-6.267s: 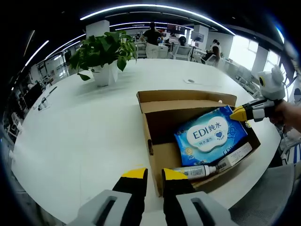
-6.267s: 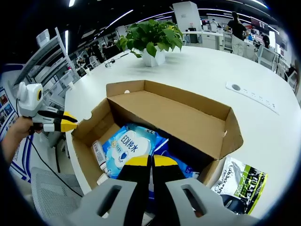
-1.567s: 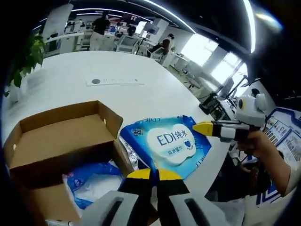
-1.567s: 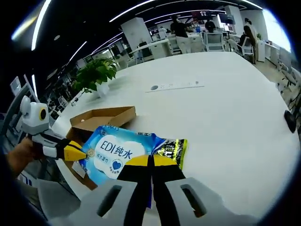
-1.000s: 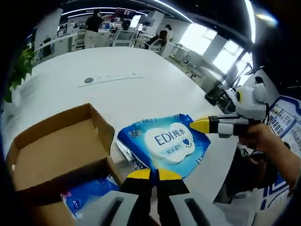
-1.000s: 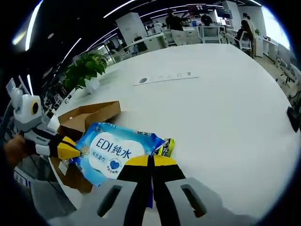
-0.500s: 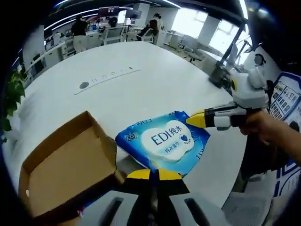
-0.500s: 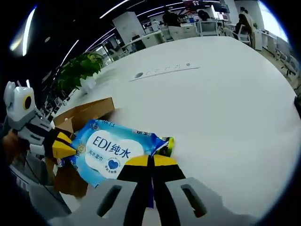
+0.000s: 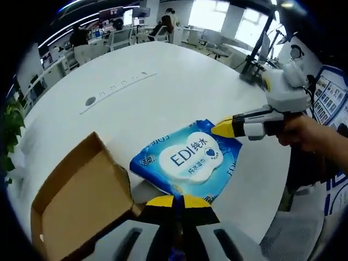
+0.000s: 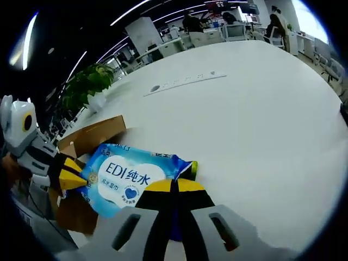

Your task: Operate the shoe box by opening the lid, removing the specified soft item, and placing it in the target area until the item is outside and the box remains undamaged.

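Note:
A blue wet-wipes pack (image 9: 187,160) marked EDI hangs just above the white table (image 9: 163,76), to the right of the open cardboard shoe box (image 9: 81,187). My left gripper (image 9: 174,202) is shut on the pack's near edge. My right gripper (image 9: 222,129), held by a hand (image 9: 310,136), comes in from the right and is shut on the pack's far corner. In the right gripper view the pack (image 10: 125,176) stretches between my right gripper (image 10: 174,186) and my left gripper (image 10: 80,178), with the box (image 10: 89,138) behind it.
A flat socket strip (image 10: 185,81) lies on the table farther out. A potted plant (image 10: 87,81) stands at the far left. A green-black packet edge (image 10: 192,167) peeks from under the pack. People and desks are in the background. The table's edge (image 9: 272,179) runs near the hand.
Both grippers have carried the wipes pack a little farther from the box and lower toward the table. Both views have shifted with the hands.

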The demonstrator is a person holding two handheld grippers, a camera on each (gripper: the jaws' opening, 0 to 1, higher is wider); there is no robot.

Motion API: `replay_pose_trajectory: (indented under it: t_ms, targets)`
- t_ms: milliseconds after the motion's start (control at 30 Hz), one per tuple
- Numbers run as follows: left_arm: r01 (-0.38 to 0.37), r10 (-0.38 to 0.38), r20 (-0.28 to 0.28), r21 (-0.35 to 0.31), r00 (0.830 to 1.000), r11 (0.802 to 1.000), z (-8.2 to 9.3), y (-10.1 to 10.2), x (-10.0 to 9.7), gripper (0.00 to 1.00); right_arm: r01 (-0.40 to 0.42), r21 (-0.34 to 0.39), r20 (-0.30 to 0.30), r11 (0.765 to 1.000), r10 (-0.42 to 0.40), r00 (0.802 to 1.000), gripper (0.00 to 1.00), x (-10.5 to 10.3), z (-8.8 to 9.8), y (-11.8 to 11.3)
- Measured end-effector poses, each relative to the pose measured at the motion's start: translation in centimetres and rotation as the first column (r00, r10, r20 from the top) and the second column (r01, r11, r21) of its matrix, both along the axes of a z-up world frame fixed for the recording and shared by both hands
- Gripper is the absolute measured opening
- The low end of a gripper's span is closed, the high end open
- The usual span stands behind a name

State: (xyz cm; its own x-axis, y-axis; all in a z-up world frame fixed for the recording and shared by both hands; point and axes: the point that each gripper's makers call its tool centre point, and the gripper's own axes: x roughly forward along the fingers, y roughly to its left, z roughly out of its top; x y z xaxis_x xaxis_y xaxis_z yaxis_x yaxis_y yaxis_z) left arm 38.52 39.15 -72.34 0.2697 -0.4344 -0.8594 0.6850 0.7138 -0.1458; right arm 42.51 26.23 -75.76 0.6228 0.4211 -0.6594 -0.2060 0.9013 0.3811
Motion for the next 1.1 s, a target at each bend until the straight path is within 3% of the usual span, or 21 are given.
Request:
replay_pose_trajectory:
  t_ms: [433, 733, 1100]
  targets:
    - [0.023, -0.023, 0.052, 0.005, 0.998, 1.0, 0.6, 0.6, -0.3, 0.04, 0.016, -0.035, 0.017, 0.999, -0.015, 1.0, 0.0, 0.0, 0.0, -0.3]
    - [-0.027, 0.031, 0.052, -0.074, 0.998, 0.997, 2.2, 1.5, -0.9, 0.09, 0.002, -0.062, 0.04, 0.998, 0.001, 0.999, 0.01, -0.1, 0.3, -0.3]
    - [-0.056, 0.064, 0.069, -0.12, 0.996, 0.991, 3.7, 2.9, -1.6, 0.15, -0.038, -0.129, 0.064, 0.991, 0.047, 0.997, 0.06, -0.6, 1.3, -0.6]
